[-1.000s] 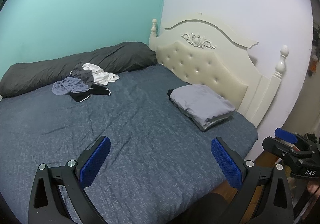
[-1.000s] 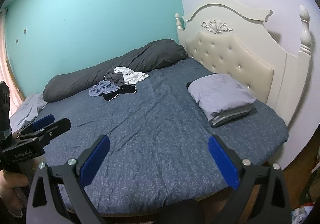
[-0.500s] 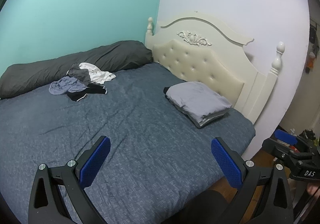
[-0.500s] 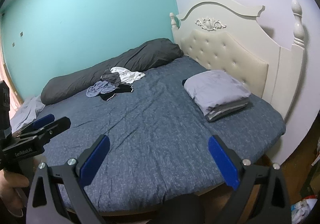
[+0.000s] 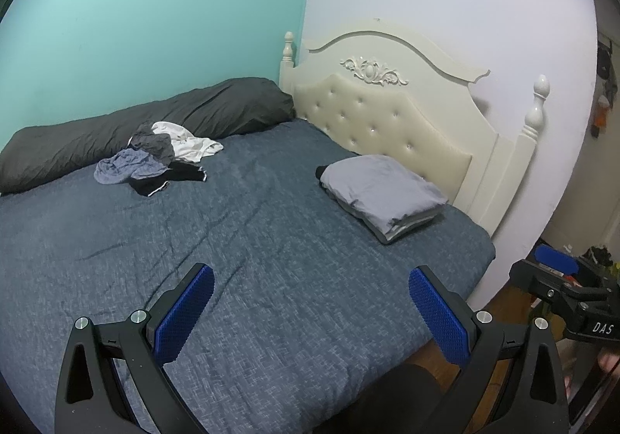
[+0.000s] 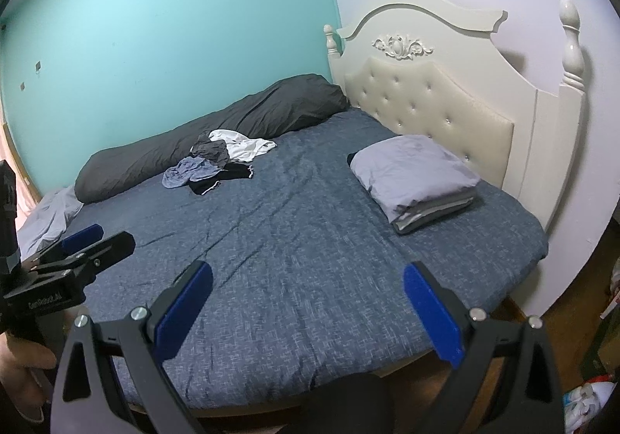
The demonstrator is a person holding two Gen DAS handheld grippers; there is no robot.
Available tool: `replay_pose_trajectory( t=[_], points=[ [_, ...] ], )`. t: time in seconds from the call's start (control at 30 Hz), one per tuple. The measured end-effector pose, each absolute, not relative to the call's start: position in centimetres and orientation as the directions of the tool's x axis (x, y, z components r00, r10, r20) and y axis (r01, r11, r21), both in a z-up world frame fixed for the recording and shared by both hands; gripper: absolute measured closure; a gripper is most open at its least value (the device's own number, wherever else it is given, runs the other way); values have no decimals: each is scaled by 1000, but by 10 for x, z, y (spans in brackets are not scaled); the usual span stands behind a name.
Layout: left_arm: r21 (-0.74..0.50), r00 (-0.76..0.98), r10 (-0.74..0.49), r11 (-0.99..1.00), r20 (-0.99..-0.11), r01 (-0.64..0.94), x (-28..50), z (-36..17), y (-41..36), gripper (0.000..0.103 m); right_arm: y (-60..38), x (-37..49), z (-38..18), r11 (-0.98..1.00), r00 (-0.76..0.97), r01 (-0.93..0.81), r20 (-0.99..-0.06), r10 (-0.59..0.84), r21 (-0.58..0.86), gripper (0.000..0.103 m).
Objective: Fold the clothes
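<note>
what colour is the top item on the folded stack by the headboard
Light grey with a lavender tint; the folded stack shows best in the right wrist view.

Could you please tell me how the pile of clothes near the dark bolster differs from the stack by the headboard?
The pile of clothes is crumpled and loose; the stack is folded flat in neat layers. The pile mixes white, grey, blue and black; the stack is pale grey on top with darker layers beneath. The pile lies beside the dark bolster; the stack lies near the headboard. Both rest on the blue bedspread.

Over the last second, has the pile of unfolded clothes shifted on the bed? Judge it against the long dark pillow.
No. The pile of unfolded clothes sits at the same spot against the long dark pillow; only the camera view has drifted.
</note>
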State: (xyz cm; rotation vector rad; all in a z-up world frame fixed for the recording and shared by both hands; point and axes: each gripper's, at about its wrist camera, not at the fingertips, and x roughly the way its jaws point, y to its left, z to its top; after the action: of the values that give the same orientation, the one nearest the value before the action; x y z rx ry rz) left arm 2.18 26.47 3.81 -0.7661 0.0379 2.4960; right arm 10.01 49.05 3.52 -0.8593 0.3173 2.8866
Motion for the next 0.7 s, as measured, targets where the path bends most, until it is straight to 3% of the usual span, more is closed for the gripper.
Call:
replay_pose_trajectory(
  t=[0.7],
  points=[
    [-123,-700,464,-868,-543,-480,13,34,265,0,491,94,37,-975,-835,-163,-548,56,148,3]
  ],
)
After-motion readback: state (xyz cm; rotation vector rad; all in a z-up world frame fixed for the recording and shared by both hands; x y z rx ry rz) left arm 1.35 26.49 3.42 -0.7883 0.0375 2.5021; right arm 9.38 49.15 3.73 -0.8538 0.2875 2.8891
